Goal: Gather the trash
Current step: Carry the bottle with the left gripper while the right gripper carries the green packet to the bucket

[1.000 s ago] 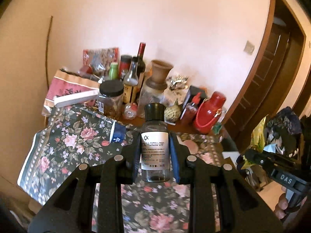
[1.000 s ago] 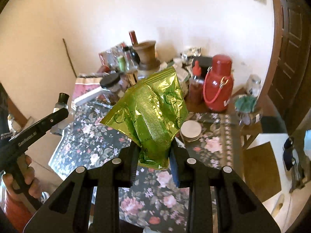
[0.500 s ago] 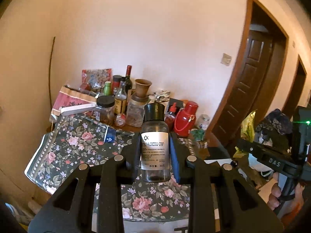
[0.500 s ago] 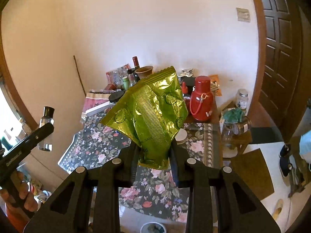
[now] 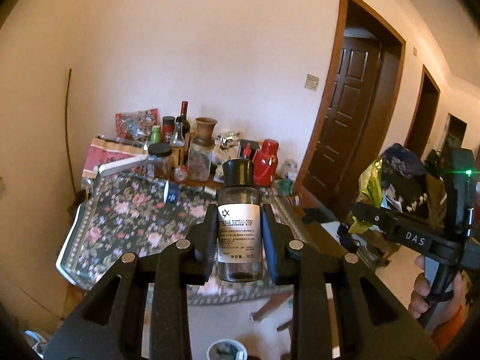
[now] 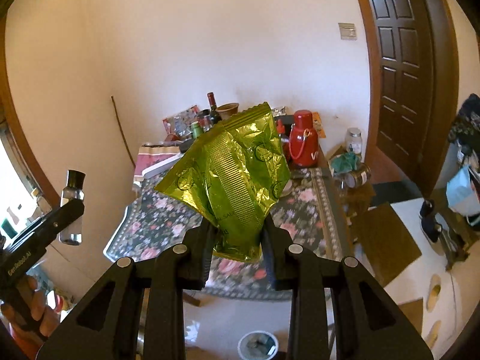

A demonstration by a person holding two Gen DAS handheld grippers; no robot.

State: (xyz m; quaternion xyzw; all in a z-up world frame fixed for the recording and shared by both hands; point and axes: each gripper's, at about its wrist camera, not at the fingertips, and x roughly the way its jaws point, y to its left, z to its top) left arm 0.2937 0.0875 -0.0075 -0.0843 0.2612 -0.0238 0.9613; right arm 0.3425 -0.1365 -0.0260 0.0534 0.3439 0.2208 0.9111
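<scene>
My left gripper [image 5: 239,225] is shut on a small clear bottle [image 5: 239,225] with a black cap and a white label, held upright in the air. The same bottle [image 6: 71,207] shows at the left of the right wrist view. My right gripper [image 6: 237,234] is shut on the lower end of a crumpled green foil snack bag [image 6: 228,180], which stands up above the fingers. That bag [image 5: 370,192] appears at the right of the left wrist view. Both grippers hang back from the table's near edge. A round bin [image 6: 257,345] with rubbish in it sits on the floor below; the same bin [image 5: 226,350] shows under my left gripper.
The table [image 5: 126,219] with a flowered cloth carries bottles, jars, a red flask [image 5: 265,166] and packets along the wall. Dark wooden doors [image 6: 402,69] stand to the right. A person's hand [image 5: 426,291] grips the right handle. Cardboard and bags lie on the pale floor at the right.
Both grippers have drawn back and up from the table, each still holding its item. The table looks smaller and farther, and the floor and bin have come into view below.
</scene>
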